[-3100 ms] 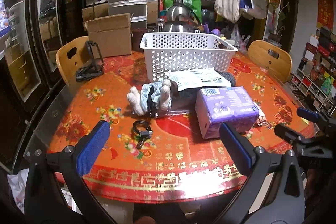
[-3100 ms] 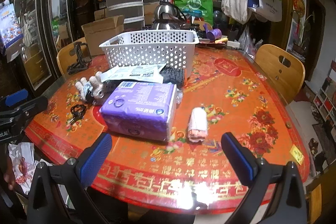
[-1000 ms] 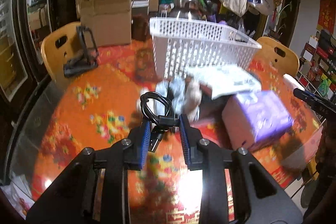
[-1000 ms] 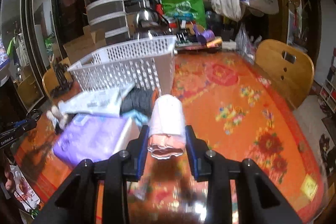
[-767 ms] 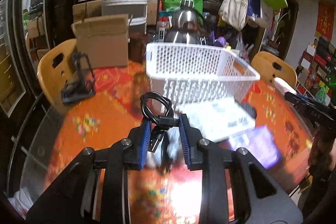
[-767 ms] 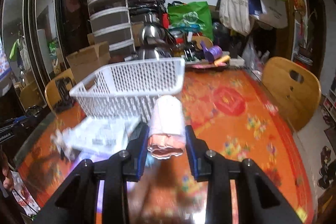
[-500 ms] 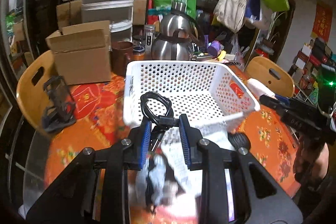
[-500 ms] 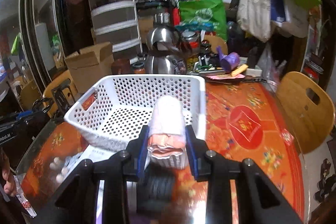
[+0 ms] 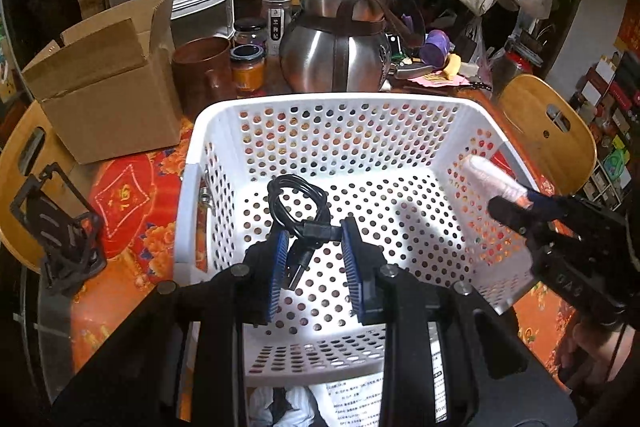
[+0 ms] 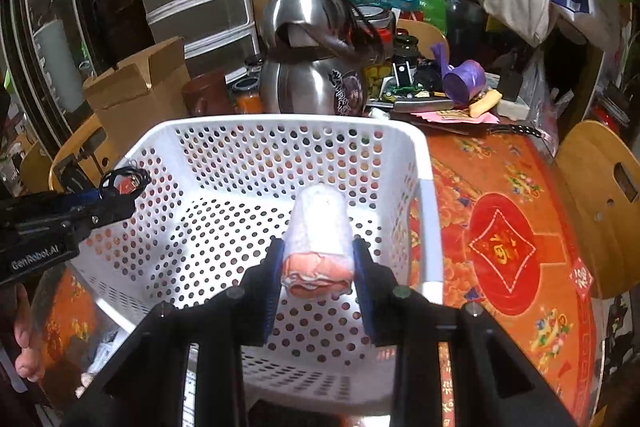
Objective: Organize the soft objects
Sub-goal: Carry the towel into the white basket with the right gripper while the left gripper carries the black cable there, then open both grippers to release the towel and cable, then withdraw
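Note:
A white perforated basket (image 9: 192, 151) stands on the orange table, and shows in the right wrist view too (image 10: 424, 187). My left gripper (image 9: 314, 233) is shut on a coiled black cable (image 9: 296, 199) and holds it above the basket's inside. My right gripper (image 10: 318, 251) is shut on a rolled pink-and-white towel (image 10: 318, 227) and holds it over the basket's right half. The towel also shows in the left wrist view (image 9: 490, 179), and the cable in the right wrist view (image 10: 124, 179).
Behind the basket stand a steel kettle (image 9: 340, 39), jars (image 9: 248, 67), a brown cup (image 9: 200, 67) and an open cardboard box (image 9: 104, 79). A black stand (image 9: 60, 227) sits left of the basket. A leaflet and a soft toy (image 9: 280, 403) lie at its near side. Wooden chairs (image 9: 548, 131) ring the table.
Both grippers have risen and moved forward with their loads, from in front of the basket to above its inside. Neither grip has changed.

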`<state>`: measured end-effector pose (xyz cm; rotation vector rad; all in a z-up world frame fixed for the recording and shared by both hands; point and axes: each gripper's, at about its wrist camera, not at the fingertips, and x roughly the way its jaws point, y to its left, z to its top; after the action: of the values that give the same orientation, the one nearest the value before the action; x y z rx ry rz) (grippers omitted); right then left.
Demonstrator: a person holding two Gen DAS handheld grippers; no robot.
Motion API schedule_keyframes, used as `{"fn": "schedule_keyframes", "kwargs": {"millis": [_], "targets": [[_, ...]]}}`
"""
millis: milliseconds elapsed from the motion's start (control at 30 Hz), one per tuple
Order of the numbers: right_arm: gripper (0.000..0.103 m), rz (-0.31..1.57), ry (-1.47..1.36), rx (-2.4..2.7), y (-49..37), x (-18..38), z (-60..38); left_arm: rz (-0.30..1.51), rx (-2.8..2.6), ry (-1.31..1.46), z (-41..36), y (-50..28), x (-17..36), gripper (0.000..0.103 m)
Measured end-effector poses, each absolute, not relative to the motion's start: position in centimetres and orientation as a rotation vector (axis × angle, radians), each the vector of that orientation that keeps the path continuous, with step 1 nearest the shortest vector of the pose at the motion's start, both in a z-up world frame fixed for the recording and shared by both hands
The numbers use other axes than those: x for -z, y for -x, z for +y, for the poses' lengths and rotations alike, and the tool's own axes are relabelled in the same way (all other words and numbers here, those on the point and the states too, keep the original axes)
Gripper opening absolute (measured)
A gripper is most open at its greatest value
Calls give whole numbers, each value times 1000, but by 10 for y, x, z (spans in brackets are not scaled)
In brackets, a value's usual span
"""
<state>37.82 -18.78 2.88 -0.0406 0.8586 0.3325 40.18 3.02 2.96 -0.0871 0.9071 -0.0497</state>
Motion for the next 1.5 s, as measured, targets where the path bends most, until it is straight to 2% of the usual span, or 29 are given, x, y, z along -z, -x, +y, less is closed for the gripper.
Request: {"fn": "schedule_keyframes", "kwargs": {"millis": [67,100,133,200,233,267,400,833,1133,1500], "targets": [[33,860,58,-336,-380,-25,-185,905,42,93,32,-405,-27,25],[33,861,66,-332,-382,-23,-183,907,43,92,33,-406,-26,32],[34,864,61,-333,-383,-22,-183,908,43,93,35,-407,-24,56],[55,848,33,-335,-382,-23,-184,884,32,102,40,-398,-26,92],[75,833,15,-336,-381,-25,-186,853,29,105,42,-394,-29,94],[80,832,8,-344,-381,-25,-186,841,32,110,44,-391,-31,94],[80,782,48,-316,-374,-31,-185,839,29,120,46,-387,-35,95],[80,789,37,-340,-362,-34,-185,848,27,110,44,-359,-35,95],[80,742,25,-361,-295,-39,-198,850,80,174,48,-272,-26,95],[80,736,4,-431,-188,-4,-207,793,135,187,34,-166,5,95]]}}
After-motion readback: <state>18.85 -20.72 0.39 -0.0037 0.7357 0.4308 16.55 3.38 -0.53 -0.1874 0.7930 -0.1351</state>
